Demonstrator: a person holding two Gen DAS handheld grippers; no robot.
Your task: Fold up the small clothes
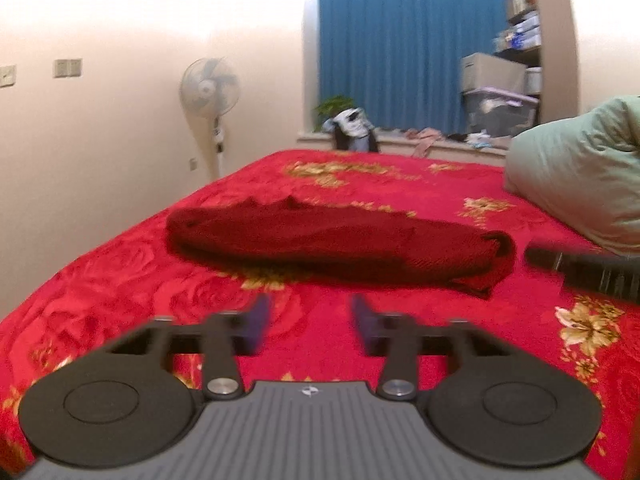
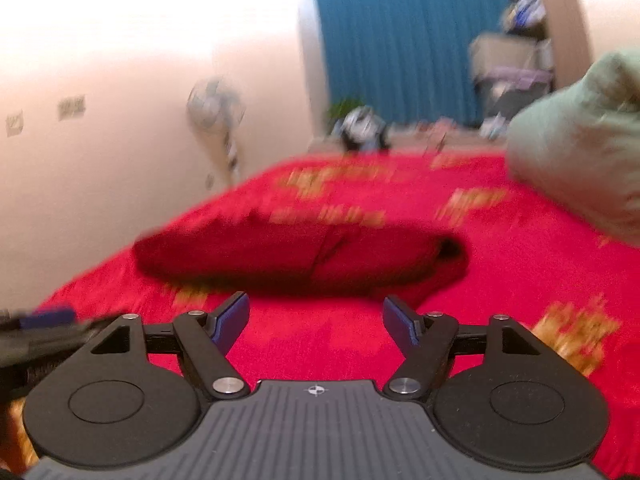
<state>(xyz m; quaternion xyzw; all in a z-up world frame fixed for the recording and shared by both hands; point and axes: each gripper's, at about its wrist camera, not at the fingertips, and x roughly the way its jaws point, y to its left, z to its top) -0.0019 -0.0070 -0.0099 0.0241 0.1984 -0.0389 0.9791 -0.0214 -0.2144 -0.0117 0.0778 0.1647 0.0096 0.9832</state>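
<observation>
No readable txt, brand or nr anywhere. Only sign: small round crosshair-type logo on ribbed grey gripper body, top centre, btwn the two pivot screws – on left gripper and right gripper. Shelf boxes right of curtain: labels too blurred.

We saw a brightly lit room in both views. The pale wall glared nearly white, worst at upper left in the right wrist view. That view was smeared with motion blur across the bedspread and fan; the left wrist view was sharper, only softly blurred. Fisheye curving bent the edges, and dark vignetting cut the corners.
</observation>
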